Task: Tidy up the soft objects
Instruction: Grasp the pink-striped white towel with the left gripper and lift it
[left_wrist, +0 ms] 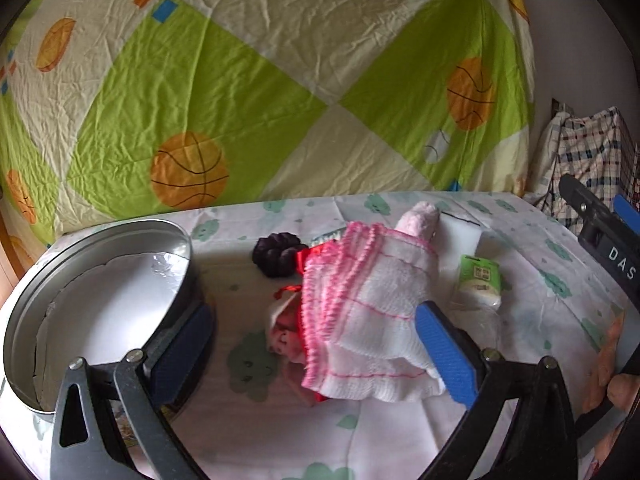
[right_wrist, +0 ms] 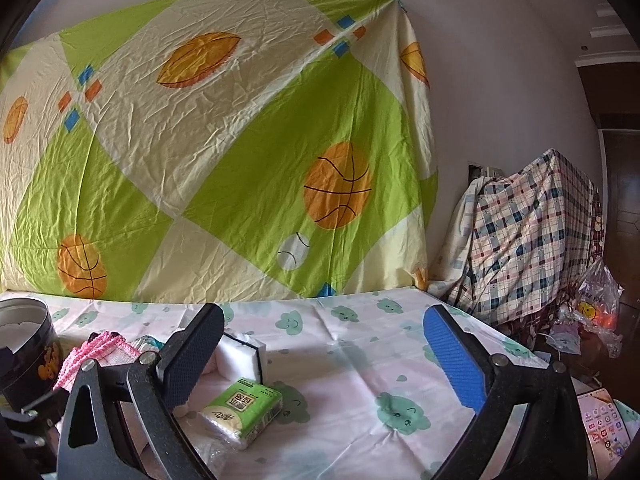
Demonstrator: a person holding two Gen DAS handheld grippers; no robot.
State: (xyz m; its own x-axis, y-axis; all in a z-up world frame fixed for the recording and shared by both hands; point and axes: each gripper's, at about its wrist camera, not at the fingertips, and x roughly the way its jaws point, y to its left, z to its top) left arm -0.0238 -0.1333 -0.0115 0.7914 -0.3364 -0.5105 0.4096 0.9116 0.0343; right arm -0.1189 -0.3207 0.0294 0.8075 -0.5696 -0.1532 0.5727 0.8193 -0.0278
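Observation:
A white cloth with pink ruffled edging point(left_wrist: 368, 320) lies bunched on the table, over a small doll with red ribbon point(left_wrist: 282, 334). A dark scrunchie point(left_wrist: 278, 254) and a pink plush piece point(left_wrist: 420, 220) lie behind it. My left gripper point(left_wrist: 316, 344) is open, its fingers on either side of the cloth, close above it. A green tissue pack point(left_wrist: 480, 280) point(right_wrist: 244, 410) and a white sponge point(right_wrist: 244, 350) lie to the right. My right gripper point(right_wrist: 324, 360) is open and empty above the table, beside the tissue pack. The cloth's pink edge point(right_wrist: 100, 350) shows at its left.
A round metal tin point(left_wrist: 100, 300) point(right_wrist: 24, 344) stands open at the left, next to my left finger. A basketball-print sheet point(right_wrist: 220, 152) hangs behind the table. A plaid-covered pile point(right_wrist: 528, 240) and a plastic bag point(right_wrist: 596, 304) are at the right. A phone point(right_wrist: 604, 424) lies at the right edge.

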